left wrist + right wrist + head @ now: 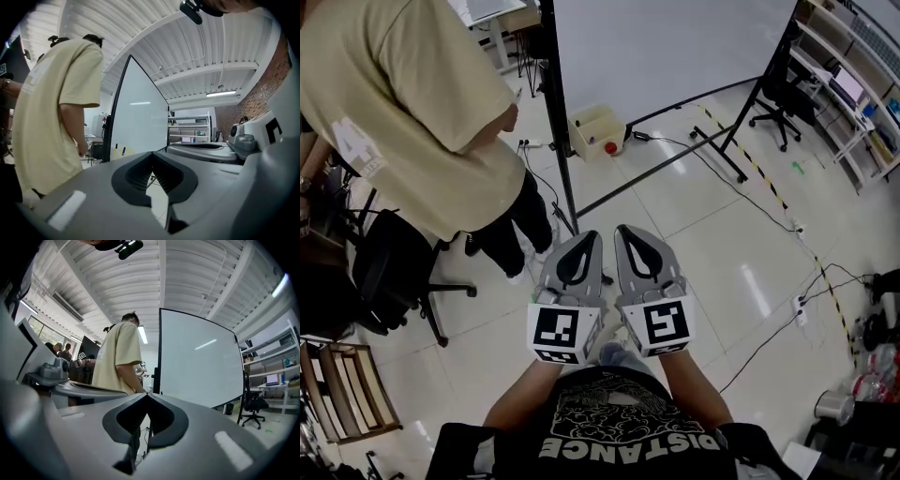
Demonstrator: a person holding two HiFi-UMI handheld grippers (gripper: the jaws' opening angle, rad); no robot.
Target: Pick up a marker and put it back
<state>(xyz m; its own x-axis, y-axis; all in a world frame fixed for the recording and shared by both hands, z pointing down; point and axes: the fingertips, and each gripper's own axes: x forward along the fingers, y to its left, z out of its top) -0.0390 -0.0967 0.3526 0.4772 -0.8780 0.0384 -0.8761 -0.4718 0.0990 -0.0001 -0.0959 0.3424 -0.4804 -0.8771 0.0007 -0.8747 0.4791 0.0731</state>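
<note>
My left gripper (585, 236) and right gripper (628, 231) are held side by side at waist height, both pointing at the whiteboard (666, 47). Each is shut with nothing between its jaws, as the left gripper (152, 153) and right gripper (147, 394) also show in their own views. A cream tray (596, 129) sits at the foot of the board with a red object (610, 147) on it. In the left gripper view a small blue marker (123, 151) stands on that tray, well ahead of both grippers.
A person in a beige T-shirt (403, 103) stands at the left, close to the board's edge. A black office chair (394, 272) is behind that person. The board's black stand legs (717, 141) and cables (769, 337) run over the tiled floor. Shelves (853, 84) line the right side.
</note>
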